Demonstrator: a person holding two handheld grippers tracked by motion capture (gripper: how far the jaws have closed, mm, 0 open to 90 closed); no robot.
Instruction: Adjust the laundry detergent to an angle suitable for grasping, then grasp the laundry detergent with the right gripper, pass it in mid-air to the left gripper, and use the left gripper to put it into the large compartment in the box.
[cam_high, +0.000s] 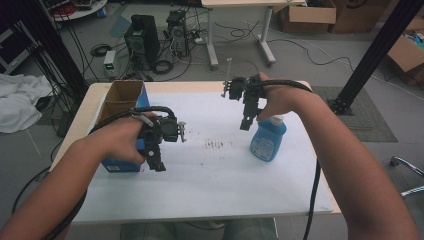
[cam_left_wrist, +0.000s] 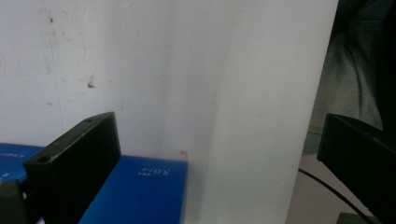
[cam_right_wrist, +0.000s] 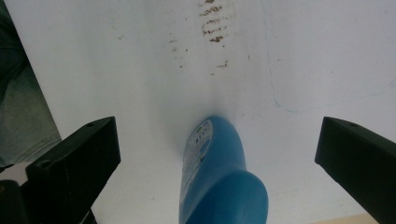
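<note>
A: Where is the bottle (cam_right_wrist: 219, 177) from your right tongs (cam_right_wrist: 217, 154)?

B: Directly below them, upright, long axis pointing up between wide-open, empty jaws. Your right hand is nearer.

A: And your left tongs (cam_left_wrist: 219, 158)?

B: Open, empty, just beside the box (cam_left_wrist: 135, 191).

In the high view, the person's left hand (cam_high: 122, 140) hides much of the blue box (cam_high: 120, 165), and the right hand (cam_high: 280, 102) covers the blue bottle's (cam_high: 268, 140) cap. In the right hand-held gripper view the bottle is cut off at the bottom edge, its label print too small to read.
</note>
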